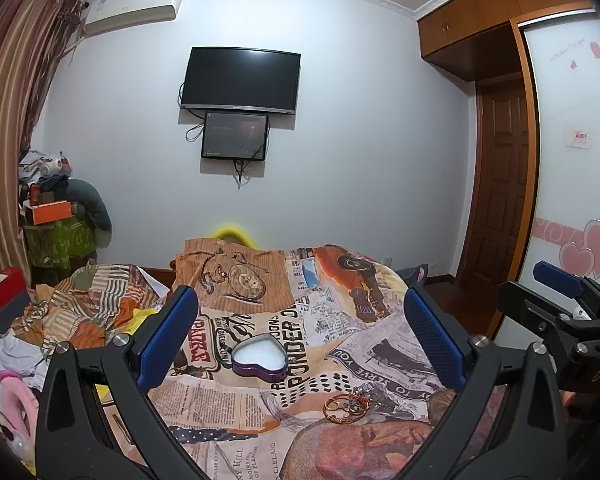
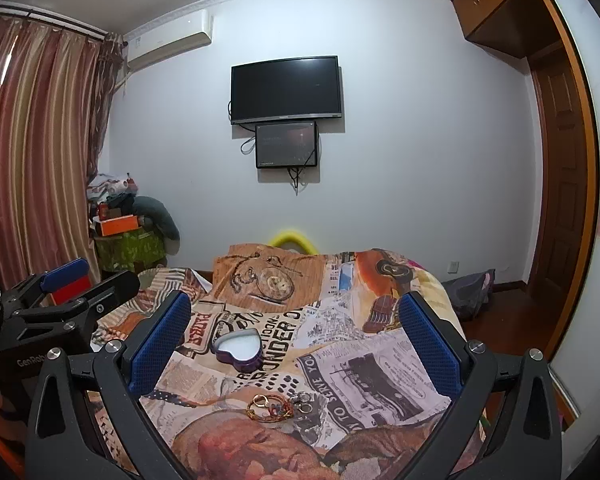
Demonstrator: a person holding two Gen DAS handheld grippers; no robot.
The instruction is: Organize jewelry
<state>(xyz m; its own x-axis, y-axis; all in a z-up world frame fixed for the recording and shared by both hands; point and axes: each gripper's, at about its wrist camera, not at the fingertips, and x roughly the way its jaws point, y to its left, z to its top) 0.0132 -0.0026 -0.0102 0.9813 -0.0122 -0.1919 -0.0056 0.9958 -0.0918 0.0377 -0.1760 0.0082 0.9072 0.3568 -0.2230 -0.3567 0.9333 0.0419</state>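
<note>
A purple heart-shaped tin (image 1: 260, 358) with a white lining lies open on the printed bedspread; it also shows in the right wrist view (image 2: 238, 349). A small pile of jewelry (image 1: 350, 404), gold bangles and rings with beads, lies on the bedspread nearer to me than the tin, also in the right wrist view (image 2: 278, 402). My left gripper (image 1: 300, 328) is open and empty above the bed, the tin between its fingers in view. My right gripper (image 2: 296, 328) is open and empty, beside the left one; it shows at the right edge of the left view (image 1: 560, 292).
The bed (image 1: 260, 440) is covered with a newspaper-print spread. Rumpled clothes and a red box (image 1: 4, 296) lie at the left. A TV (image 1: 242, 80) hangs on the far wall. A wardrobe (image 1: 572, 160) and door stand at right.
</note>
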